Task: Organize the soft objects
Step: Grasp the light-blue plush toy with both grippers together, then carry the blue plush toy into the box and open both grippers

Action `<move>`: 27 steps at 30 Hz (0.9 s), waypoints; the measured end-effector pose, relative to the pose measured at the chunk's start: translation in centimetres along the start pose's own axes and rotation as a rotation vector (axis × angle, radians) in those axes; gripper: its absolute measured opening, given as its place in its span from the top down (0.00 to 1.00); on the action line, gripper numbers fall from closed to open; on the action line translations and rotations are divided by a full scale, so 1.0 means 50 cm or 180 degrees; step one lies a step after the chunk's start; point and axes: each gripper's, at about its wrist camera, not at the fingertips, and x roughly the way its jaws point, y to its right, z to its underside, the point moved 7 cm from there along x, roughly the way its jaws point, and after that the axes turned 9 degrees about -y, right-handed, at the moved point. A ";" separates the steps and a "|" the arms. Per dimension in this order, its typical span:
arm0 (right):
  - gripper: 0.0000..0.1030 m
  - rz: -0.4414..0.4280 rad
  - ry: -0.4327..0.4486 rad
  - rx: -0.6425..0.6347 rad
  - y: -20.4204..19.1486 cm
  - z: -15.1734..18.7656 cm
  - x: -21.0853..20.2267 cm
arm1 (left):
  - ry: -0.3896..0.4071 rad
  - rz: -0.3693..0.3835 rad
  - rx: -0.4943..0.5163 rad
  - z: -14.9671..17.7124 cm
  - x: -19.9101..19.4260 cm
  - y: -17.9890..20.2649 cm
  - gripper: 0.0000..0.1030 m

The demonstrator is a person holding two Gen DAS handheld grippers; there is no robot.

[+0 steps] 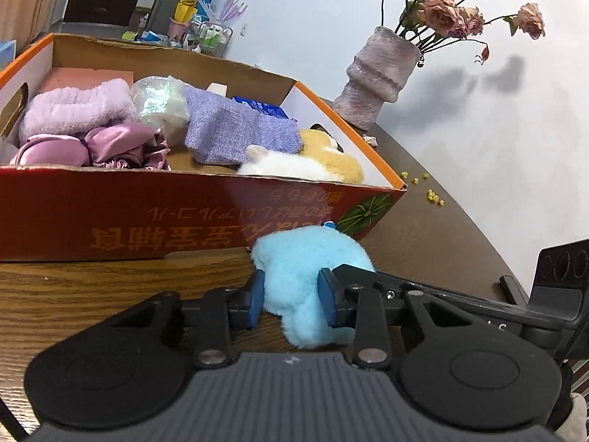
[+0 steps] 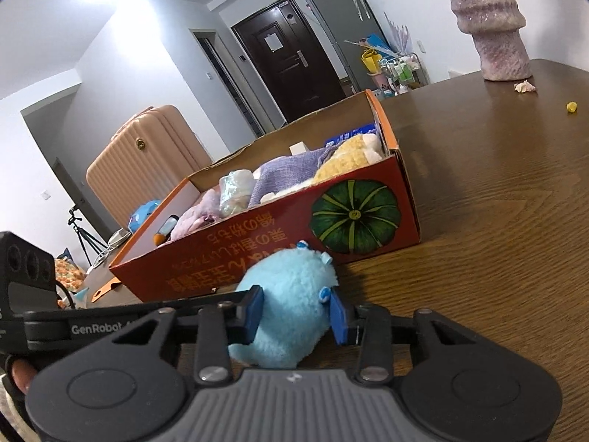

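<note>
You have one fluffy blue plush toy (image 1: 305, 276) lying on the wooden table (image 1: 92, 294), just beside the front wall of one orange cardboard box (image 1: 147, 213), and both of your tools are on it. Your left gripper (image 1: 292, 298) has its two blue pads (image 1: 257, 294) pressed into the fur from either side, jaws narrow, holding the toy; your right gripper (image 2: 298, 311) does the same from the other end, its pads (image 2: 340, 316) sunk into the fluff, so the toy sits clamped between two grips at once. Both grippers tilt downward toward the tabletop, and each shows in the other's view as a black bar reaching in from the side. Inside the box you can count six soft things: one lilac fluffy towel (image 1: 77, 107), one mauve satin scrunchie (image 1: 110, 147), one pearly white bundle (image 1: 162, 103), one purple knit cloth (image 1: 235, 132), one yellow-and-white plush (image 1: 324, 162) and one blue packet (image 1: 261, 107) partly hidden behind the cloth. One pink textured vase (image 1: 375, 77) of dried roses stands at the table's far edge, with a few yellow crumbs (image 1: 434, 197) scattered near it. One fingertip (image 2: 18, 372) of your left hand shows at the edge of the right view.
</note>
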 end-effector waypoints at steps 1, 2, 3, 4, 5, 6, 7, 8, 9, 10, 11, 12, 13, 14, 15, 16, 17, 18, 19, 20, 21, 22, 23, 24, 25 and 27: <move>0.64 -0.0014 -0.0002 0.0013 0.003 0.000 -0.001 | 0.0003 0.0007 0.0000 0.001 0.000 -0.001 0.70; 0.64 -0.0027 -0.0007 0.0026 0.004 0.000 0.000 | 0.0008 0.0010 0.0002 0.001 0.000 -0.001 0.70; 0.64 -0.0029 -0.0006 0.0027 0.006 0.001 -0.001 | 0.0010 0.0003 0.0004 0.001 0.000 0.000 0.70; 0.64 -0.0024 -0.0002 0.0020 0.007 0.001 -0.001 | 0.0008 -0.0017 0.0016 0.000 0.000 0.002 0.71; 0.64 -0.0019 0.0005 0.0007 0.007 0.001 -0.001 | 0.0005 -0.0052 0.0032 0.000 -0.002 0.005 0.72; 0.64 -0.0016 0.0012 -0.0002 0.007 0.002 -0.003 | 0.0004 -0.0097 0.0046 0.001 -0.005 0.009 0.73; 0.65 -0.0016 0.0015 -0.0007 0.007 0.002 -0.004 | 0.0004 -0.0159 0.0067 0.002 -0.009 0.015 0.74; 0.65 -0.0022 0.0002 -0.0015 0.004 0.004 -0.007 | 0.0016 -0.0219 0.0084 0.006 -0.017 0.024 0.74; 0.65 -0.0030 -0.0010 -0.0030 -0.003 0.008 -0.014 | 0.0035 -0.0264 0.0101 0.012 -0.028 0.033 0.74; 0.65 -0.0044 0.0012 -0.0049 -0.011 0.014 -0.027 | 0.0070 -0.0288 0.0121 0.023 -0.045 0.045 0.74; 0.65 -0.0066 0.0041 -0.0067 -0.021 0.024 -0.042 | 0.0103 -0.0296 0.0128 0.033 -0.062 0.054 0.74; 0.65 -0.0102 0.0058 -0.0074 -0.031 0.037 -0.059 | 0.0131 -0.0295 0.0124 0.047 -0.079 0.062 0.74; 0.65 -0.0138 0.0060 -0.0075 -0.040 0.051 -0.073 | 0.0150 -0.0284 0.0094 0.065 -0.099 0.069 0.74; 0.65 -0.0165 0.0053 -0.0078 -0.048 0.067 -0.087 | 0.0147 -0.0277 0.0080 0.081 -0.113 0.076 0.74; 0.66 -0.0183 0.0038 -0.0076 -0.055 0.084 -0.100 | 0.0137 -0.0291 0.0083 0.099 -0.127 0.084 0.74; 0.66 -0.0195 0.0022 -0.0076 -0.061 0.100 -0.112 | 0.0134 -0.0315 0.0090 0.114 -0.138 0.094 0.74; 0.66 -0.0200 0.0016 -0.0083 -0.068 0.112 -0.124 | 0.0142 -0.0337 0.0100 0.128 -0.150 0.103 0.74; 0.65 -0.0203 0.0023 -0.0103 -0.075 0.123 -0.139 | 0.0159 -0.0355 0.0112 0.141 -0.163 0.114 0.74; 0.65 -0.0206 0.0040 -0.0127 -0.084 0.131 -0.154 | 0.0196 -0.0363 0.0117 0.154 -0.179 0.126 0.74; 0.66 -0.0211 0.0072 -0.0155 -0.092 0.137 -0.172 | 0.0235 -0.0354 0.0115 0.163 -0.193 0.137 0.74; 0.66 -0.0218 0.0117 -0.0192 -0.101 0.144 -0.192 | 0.0280 -0.0336 0.0114 0.171 -0.209 0.148 0.74; 0.66 -0.0227 0.0162 -0.0224 -0.110 0.149 -0.210 | 0.0338 -0.0311 0.0122 0.180 -0.228 0.161 0.74; 0.66 -0.0240 0.0215 -0.0258 -0.120 0.155 -0.231 | 0.0386 -0.0291 0.0136 0.188 -0.244 0.172 0.74; 0.66 -0.0250 0.0252 -0.0287 -0.129 0.162 -0.248 | 0.0426 -0.0277 0.0154 0.194 -0.258 0.182 0.74; 0.66 -0.0256 0.0289 -0.0313 -0.138 0.167 -0.263 | 0.0455 -0.0272 0.0180 0.201 -0.270 0.192 0.74; 0.66 -0.0264 0.0361 -0.0355 -0.152 0.176 -0.292 | 0.0524 -0.0276 0.0255 0.214 -0.297 0.212 0.74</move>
